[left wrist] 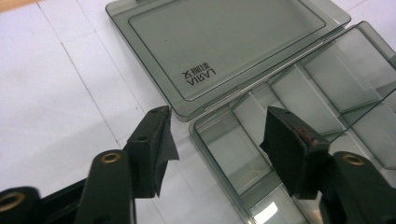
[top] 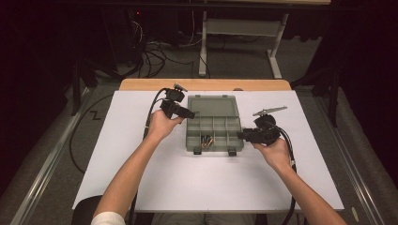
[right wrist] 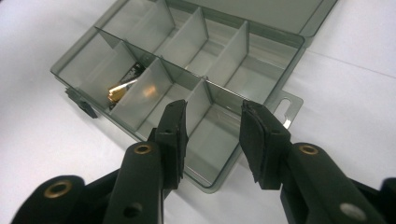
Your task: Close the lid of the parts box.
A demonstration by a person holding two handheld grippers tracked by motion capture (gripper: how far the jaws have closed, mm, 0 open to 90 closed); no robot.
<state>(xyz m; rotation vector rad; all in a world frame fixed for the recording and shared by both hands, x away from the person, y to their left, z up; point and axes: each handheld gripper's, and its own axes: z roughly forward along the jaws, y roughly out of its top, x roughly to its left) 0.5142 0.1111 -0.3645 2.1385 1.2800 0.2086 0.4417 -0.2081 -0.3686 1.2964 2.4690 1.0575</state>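
Left claw (left wrist: 215,135) jaws wide apart, nothing pinched. It straddles the near-left corner of the organizer box (left wrist: 299,121), one jaw outside over the white surface (left wrist: 56,93), the other over the box's end compartment. No pad contact that I can make out. From above, left claw (top: 180,111) sits at the box's left edge, roughly level with the hinge line, held in the person's left hand (top: 162,124).

Right claw (right wrist: 212,140) jaws parted at a moderate gap, nothing gripped. They hang above the corner compartment at the box's right end; the box wall (right wrist: 201,179) runs beneath them. Whether a pad touches the wall, can't tell. From above, right claw (top: 251,136) is at the box's right edge near the front, right hand (top: 274,152) under it.

Box: smoked transparent plastic, lid (left wrist: 219,46) thrown fully open and lying flat on the surface behind the tray, "LARIA" lettering visible on it. Tray split into two rows of compartments by clear dividers. One front-row compartment holds small parts (right wrist: 122,86), brass-coloured and dark; too small to identify. Other compartments look bare. Latch tab (right wrist: 79,100) on the front wall, hanger tab (right wrist: 285,105) at the right end.

Box sits centre of the surface, slightly toward the far edge. Cables (top: 152,110) trail from both claws.
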